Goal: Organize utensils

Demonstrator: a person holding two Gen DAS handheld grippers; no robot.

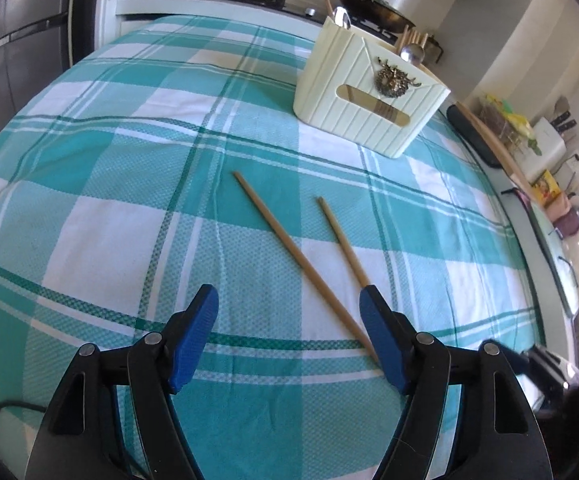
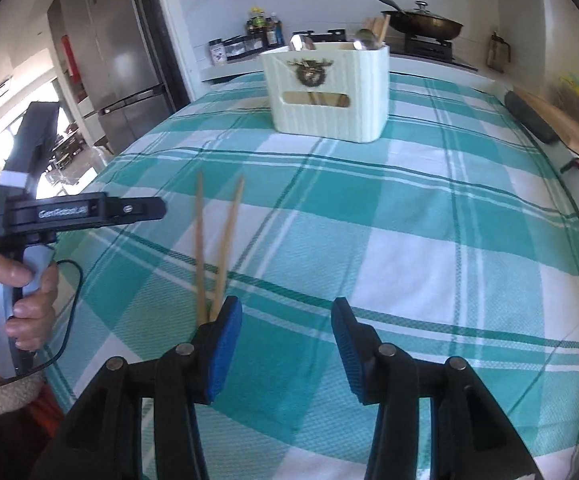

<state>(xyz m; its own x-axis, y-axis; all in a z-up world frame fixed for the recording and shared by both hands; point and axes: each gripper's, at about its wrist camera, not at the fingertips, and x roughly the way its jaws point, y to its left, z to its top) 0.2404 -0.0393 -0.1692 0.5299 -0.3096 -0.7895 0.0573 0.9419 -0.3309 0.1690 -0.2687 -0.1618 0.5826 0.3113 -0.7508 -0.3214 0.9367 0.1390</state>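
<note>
Both grippers, left gripper (image 1: 288, 300) and right gripper (image 2: 286, 312), are held open and empty. Two chopsticks (image 1: 289, 246) are left on the bench (image 1: 129, 200); spoons (image 2: 303, 42) are already stored in the holder (image 2: 329, 92).

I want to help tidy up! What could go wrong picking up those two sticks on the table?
The two chopsticks lie crossed near the left gripper, so its open jaws could nudge one and roll the other away. The holder already looks crowded with spoons, so a chopstick dropped in might catch on them.
</note>
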